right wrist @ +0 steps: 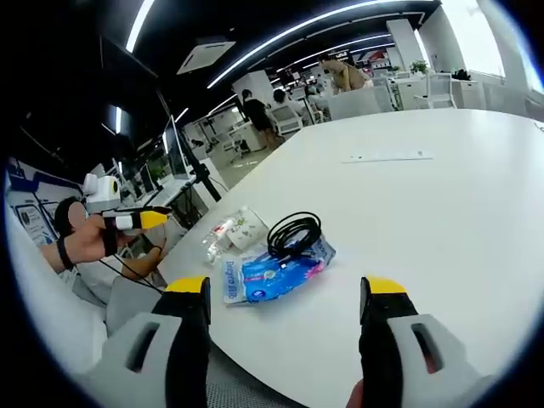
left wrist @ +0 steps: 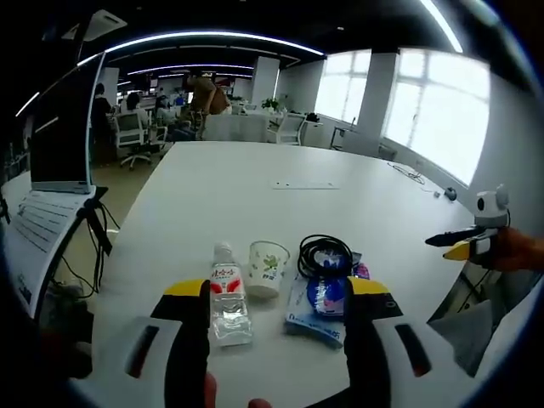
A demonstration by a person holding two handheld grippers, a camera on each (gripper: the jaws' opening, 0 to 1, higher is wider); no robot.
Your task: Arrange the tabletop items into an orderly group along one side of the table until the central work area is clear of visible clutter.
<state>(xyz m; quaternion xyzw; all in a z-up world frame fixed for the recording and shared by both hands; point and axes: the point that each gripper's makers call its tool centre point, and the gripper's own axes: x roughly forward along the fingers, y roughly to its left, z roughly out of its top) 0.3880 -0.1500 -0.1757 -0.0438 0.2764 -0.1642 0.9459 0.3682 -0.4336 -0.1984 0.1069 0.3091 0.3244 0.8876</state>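
Where office desks fill the background, a white table (left wrist: 255,187) holds grouped clutter.

In the left gripper view, a water bottle (left wrist: 228,293) stands just beyond the left jaw. A paper cup (left wrist: 268,267) sits to its right, then a snack packet (left wrist: 319,308), with a coiled cable (left wrist: 324,253) on the packet, all on the table (left wrist: 272,200).
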